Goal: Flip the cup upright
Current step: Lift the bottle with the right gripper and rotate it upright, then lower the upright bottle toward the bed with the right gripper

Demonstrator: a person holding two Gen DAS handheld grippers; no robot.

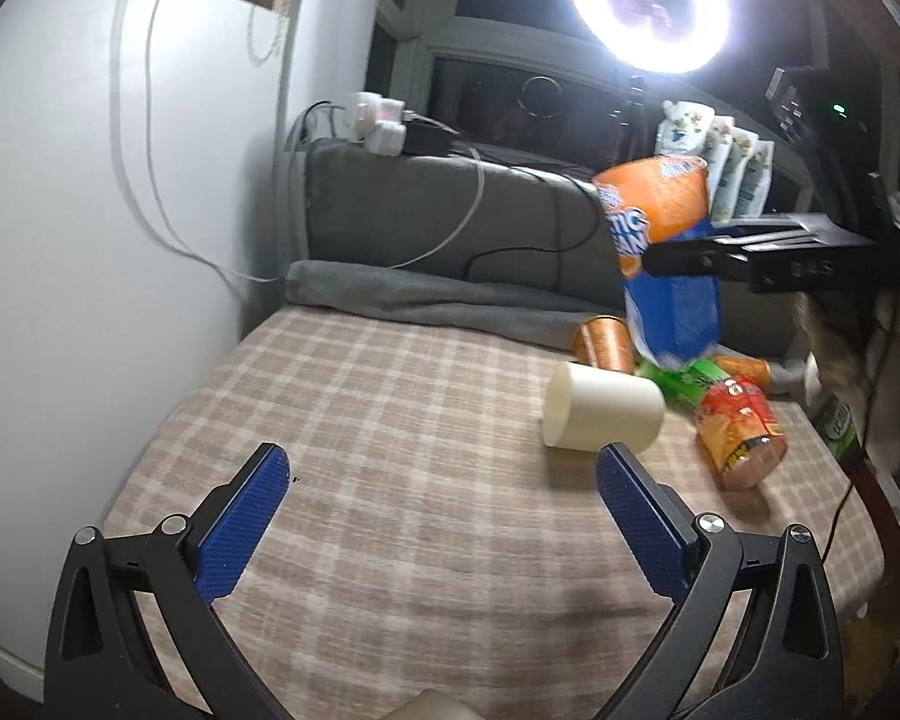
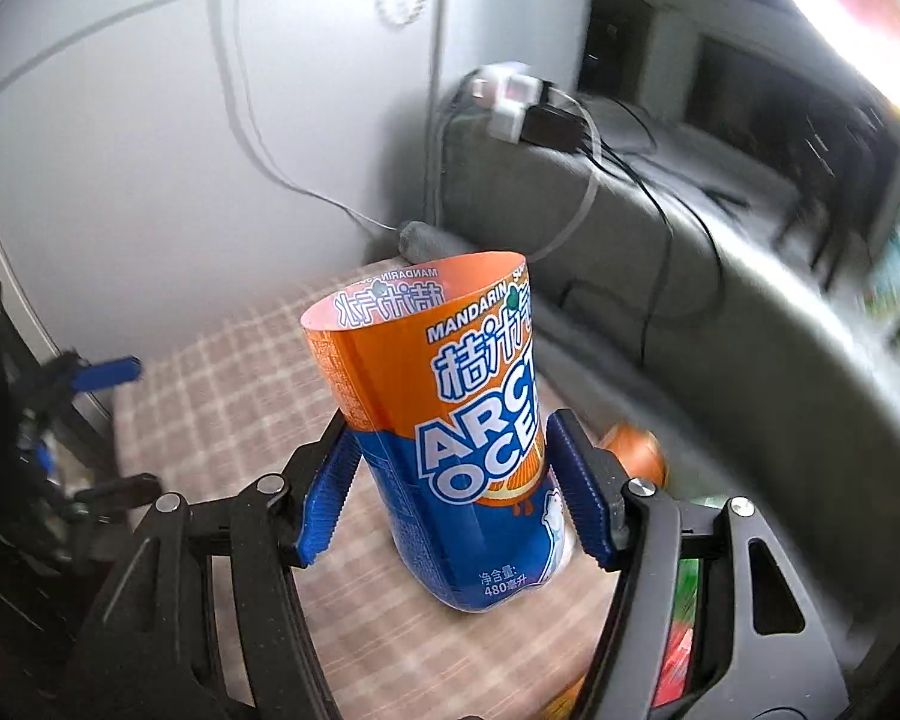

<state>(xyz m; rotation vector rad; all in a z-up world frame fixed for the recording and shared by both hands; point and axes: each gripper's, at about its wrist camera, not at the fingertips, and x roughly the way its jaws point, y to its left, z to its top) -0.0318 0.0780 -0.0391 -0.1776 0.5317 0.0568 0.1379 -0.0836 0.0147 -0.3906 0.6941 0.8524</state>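
Observation:
My right gripper (image 2: 450, 474) is shut on an orange and blue Arctic Ocean cup (image 2: 450, 438), holding it upright with its open mouth up, above the checked cloth (image 2: 222, 396). In the left wrist view the same cup (image 1: 666, 258) hangs in the right gripper (image 1: 684, 261) above a pile of cups. My left gripper (image 1: 441, 501) is open and empty, low over the cloth (image 1: 390, 420). A cream cup (image 1: 600, 414) lies on its side just beyond its right fingertip (image 1: 624, 480).
Several other cups lie on their sides at the right: an orange one (image 1: 606, 342), a green one (image 1: 684, 378), a red-orange one (image 1: 741, 432). A grey cushion (image 1: 426, 222) with cables and a power strip (image 1: 384, 120) runs behind. A white wall (image 1: 90, 210) stands left. A ring light (image 1: 648, 0) glares above.

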